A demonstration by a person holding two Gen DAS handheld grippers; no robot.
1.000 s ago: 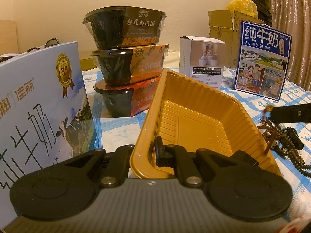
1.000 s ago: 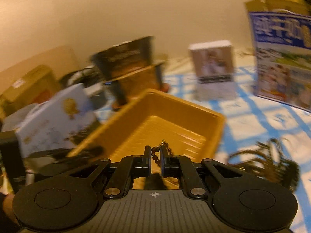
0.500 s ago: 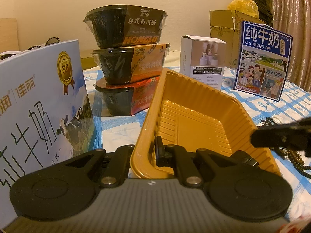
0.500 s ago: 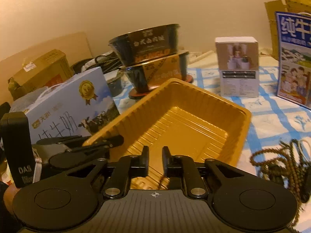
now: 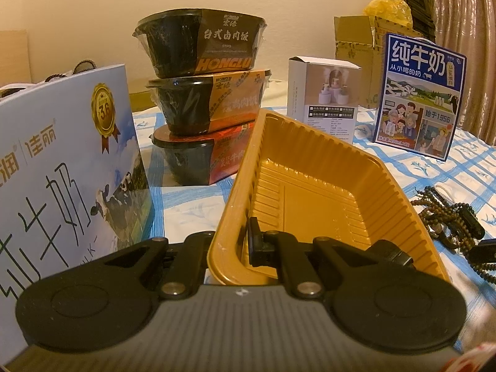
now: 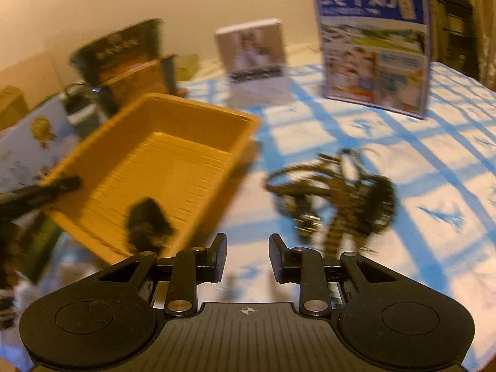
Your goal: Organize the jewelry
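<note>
The left gripper [image 5: 245, 241] clamps the near rim of the yellow tray [image 5: 310, 167]; bare tablecloth [image 6: 434, 217] lies right of it. The right gripper [image 6: 247, 259], a second ago pinching a bead chain over the tray, has just been opening and is empty; a dark clump [image 6: 145, 220] now lies inside the tray, the bead pile [image 6: 341, 192] just right.

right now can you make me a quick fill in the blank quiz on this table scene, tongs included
1. The left tongs are clamped on the rim of the ____ tray.
2. The right tongs stand ____, with nothing between them.
3. The pile of beads lies on the ____, outside the tray.
4. The black food bowls are stacked ____ high.

Missing words: yellow; open; tablecloth; three
</note>
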